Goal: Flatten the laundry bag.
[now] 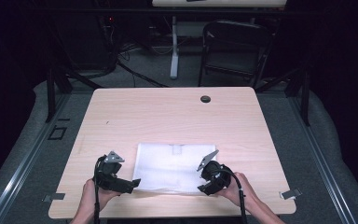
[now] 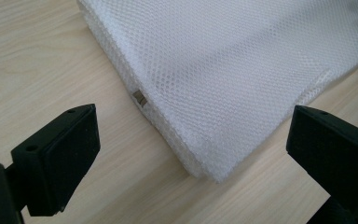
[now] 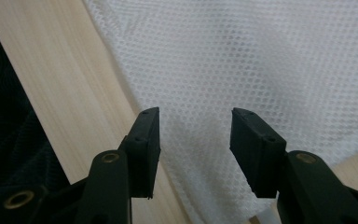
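A white mesh cloth [image 1: 175,168] lies folded flat on the wooden table [image 1: 168,112], near its front edge. My left gripper [image 1: 134,183] sits at the cloth's front left corner, jaws spread wide. In the left gripper view the cloth's folded corner [image 2: 205,163] rests on the table between the pads [image 2: 70,158], untouched. My right gripper [image 1: 204,189] hovers at the cloth's front right corner. Seen from the right gripper view, its jaws stand partly apart over the mesh [image 3: 242,70], and nothing is pinched between the pads [image 3: 149,140].
A small dark round grommet [image 1: 205,99] sits near the table's far edge. Behind the table stand a dark folding chair [image 1: 235,46] and a white desk leg [image 1: 174,46]. Metal clips [image 1: 290,193] mark the table's front corners.
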Tool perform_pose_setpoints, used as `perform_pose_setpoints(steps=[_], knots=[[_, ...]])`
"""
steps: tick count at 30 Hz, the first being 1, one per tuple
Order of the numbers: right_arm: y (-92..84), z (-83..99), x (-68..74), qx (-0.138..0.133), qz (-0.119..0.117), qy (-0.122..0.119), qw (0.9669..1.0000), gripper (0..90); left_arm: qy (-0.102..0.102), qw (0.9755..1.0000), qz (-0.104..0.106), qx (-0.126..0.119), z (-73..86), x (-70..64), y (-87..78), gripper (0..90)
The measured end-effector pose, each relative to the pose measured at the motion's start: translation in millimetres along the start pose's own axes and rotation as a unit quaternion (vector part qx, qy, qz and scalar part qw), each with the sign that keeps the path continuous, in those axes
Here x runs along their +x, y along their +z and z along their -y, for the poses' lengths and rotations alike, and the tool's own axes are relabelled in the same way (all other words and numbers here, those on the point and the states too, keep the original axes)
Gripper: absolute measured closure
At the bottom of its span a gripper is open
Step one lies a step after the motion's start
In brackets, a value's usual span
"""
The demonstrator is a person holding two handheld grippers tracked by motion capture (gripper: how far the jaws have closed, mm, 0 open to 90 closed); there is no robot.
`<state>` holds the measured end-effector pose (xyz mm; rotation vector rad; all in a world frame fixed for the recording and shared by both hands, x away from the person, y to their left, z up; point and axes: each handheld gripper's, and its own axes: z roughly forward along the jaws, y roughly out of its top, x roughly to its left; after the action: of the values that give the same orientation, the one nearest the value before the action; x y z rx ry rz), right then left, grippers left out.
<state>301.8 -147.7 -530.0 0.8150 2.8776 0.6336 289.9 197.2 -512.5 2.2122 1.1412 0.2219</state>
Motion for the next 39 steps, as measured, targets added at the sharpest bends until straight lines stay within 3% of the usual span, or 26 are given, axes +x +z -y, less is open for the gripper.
perform_pose_setpoints(steps=[10, 11, 13, 15, 16, 20, 26, 31, 34, 39], knots=[[19.9, -10.4, 10.7, 0.016, -0.015, -0.025, 0.9995, 56.3, 0.015, 0.9997, 0.016, 0.008, -3.3, -3.4, 8.7, 2.7], [25.9, -12.5, 13.5, 0.03, -0.01, -0.037, 0.9988, 64.5, 0.018, 0.9996, 0.021, 0.01, -3.5, -4.0, 8.0, 2.9], [27.9, -12.7, 15.3, 0.033, -0.004, -0.04, 0.9987, 71.9, 0.017, 0.9996, 0.022, 0.008, -3.2, -4.2, 7.9, 3.0], [27.5, -12.7, 15.0, 0.035, -0.003, -0.041, 0.9986, 74.7, 0.016, 0.9996, 0.022, 0.01, -2.5, -4.6, 7.5, 3.1], [28.7, -11.6, 12.9, 0.032, -0.008, -0.031, 0.999, 80.3, 0.015, 0.9996, 0.024, 0.01, -2.0, -4.9, 7.5, 3.3], [29.0, -10.7, 9.1, 0.028, -0.006, -0.02, 0.9994, 88.3, 0.018, 0.9995, 0.023, 0.008, -2.2, -6.2, 7.6, 3.6], [27.0, -11.6, 5.1, 0.026, -0.015, -0.012, 0.9995, 89.6, 0.027, 0.9991, 0.032, 0.003, -3.3, -8.3, 9.5, 3.9], [11.6, -13.6, 3.3, 0.004, -0.011, -0.003, 0.9999, 89.8, 0.034, 0.9989, 0.034, -0.004, -4.1, -11.1, 9.5, 3.7], [1.1, -13.7, 3.2, -0.019, -0.007, 0.005, 0.9998, 89.8, 0.045, 0.9982, 0.039, -0.006, -5.7, -17.5, 11.1, 3.5], [-6.7, -15.5, 0.6, -0.032, -0.006, 0.011, 0.9994, 89.8, 0.07, 0.9964, 0.047, 0.0, -9.9, -28.2, 17.1, 3.3]])
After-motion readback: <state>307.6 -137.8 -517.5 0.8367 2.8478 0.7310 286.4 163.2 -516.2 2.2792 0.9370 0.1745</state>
